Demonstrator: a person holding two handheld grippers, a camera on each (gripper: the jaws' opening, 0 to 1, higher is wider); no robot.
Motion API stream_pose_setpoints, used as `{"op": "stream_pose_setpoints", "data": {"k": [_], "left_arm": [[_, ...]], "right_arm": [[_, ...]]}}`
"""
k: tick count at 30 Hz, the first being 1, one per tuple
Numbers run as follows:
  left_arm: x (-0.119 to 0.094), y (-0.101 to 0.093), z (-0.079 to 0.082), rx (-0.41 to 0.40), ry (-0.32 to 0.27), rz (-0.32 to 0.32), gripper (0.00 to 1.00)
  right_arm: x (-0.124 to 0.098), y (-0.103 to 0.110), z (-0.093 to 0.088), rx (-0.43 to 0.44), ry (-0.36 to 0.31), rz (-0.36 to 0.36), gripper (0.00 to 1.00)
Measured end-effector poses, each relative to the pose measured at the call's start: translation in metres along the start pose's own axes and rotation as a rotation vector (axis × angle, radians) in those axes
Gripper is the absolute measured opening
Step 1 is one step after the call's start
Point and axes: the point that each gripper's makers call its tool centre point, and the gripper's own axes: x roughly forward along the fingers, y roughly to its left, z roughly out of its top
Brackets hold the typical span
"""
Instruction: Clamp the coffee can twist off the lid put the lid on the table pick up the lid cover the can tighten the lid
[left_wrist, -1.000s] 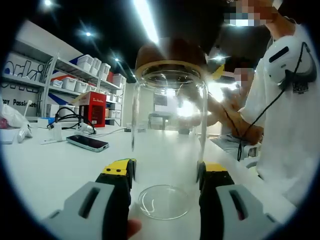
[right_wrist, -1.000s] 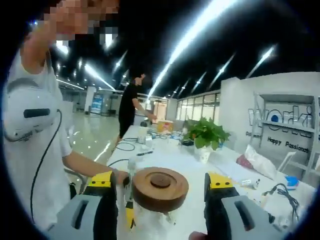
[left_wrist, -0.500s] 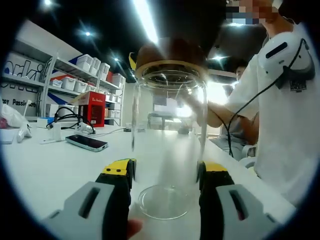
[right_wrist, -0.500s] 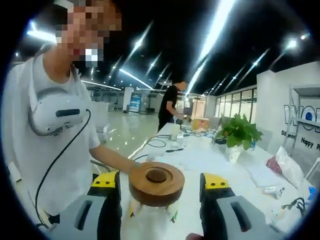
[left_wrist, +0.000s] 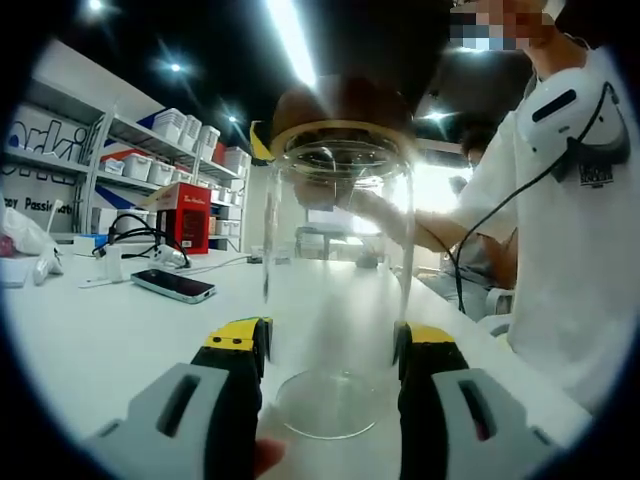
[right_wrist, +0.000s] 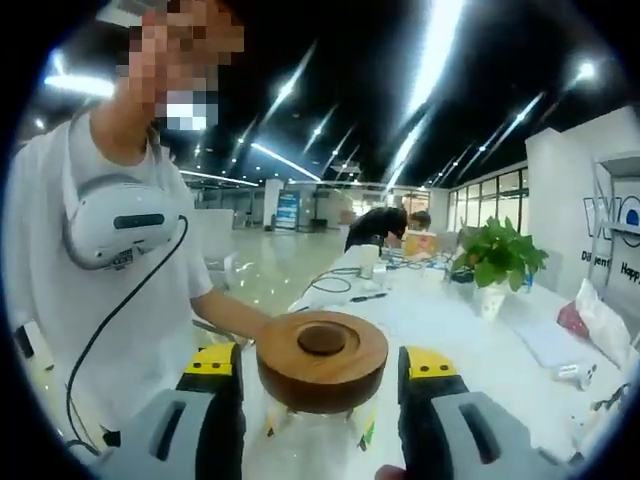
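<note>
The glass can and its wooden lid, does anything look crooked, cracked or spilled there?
Nothing stands out. The glass can stands upright on the white table between the left gripper jaws, empty and unbroken. The wooden lid sits level on its mouth.

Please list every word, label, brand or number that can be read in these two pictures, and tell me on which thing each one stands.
"Passi": partly cut dark lettering on the white wall behind the metal shelving, in the left gripper view.
"W": large cut blue lettering on the white wall at the far right, in the right gripper view.
Print on the red cardboard box: too small to read.
Patch on the person's white shirt: blurred, unreadable.
</note>
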Motion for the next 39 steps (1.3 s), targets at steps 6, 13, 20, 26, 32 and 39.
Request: {"op": "stream_pose_setpoints", "data": {"k": [6, 13, 20, 26, 32, 39], "left_arm": [[-0.0004, 0.0000, -0.0003, -0.001, 0.001, 0.000, 0.43], [-0.0004, 0.0003, -0.0001, 0.001, 0.001, 0.001, 0.43], [-0.0003, 0.0001, 0.0001, 0.002, 0.001, 0.002, 0.43], [-0.0004, 0.0007, 0.0005, 0.002, 0.001, 0.006, 0.43], [-0.0002, 0.0009, 0.0007, 0.001, 0.001, 0.006, 0.43], [0.0004, 0.0007, 0.0008, 0.000, 0.001, 0.006, 0.43]], "right_arm": [[0.0013, -0.0008, -0.0011, 0.002, -0.007, 0.003, 0.47], [-0.0018, -0.0017, -0.0007, 0.006, -0.012, -0.034, 0.47], [-0.0024, -0.0016, 0.0000, 0.010, -0.010, -0.087, 0.47], [-0.0029, -0.0026, -0.0001, 0.010, -0.003, -0.158, 0.47], [-0.0044, -0.0020, -0.0007, -0.011, 0.016, -0.245, 0.47], [-0.0069, -0.0041, -0.0017, 0.019, -0.007, -0.313, 0.47]]}}
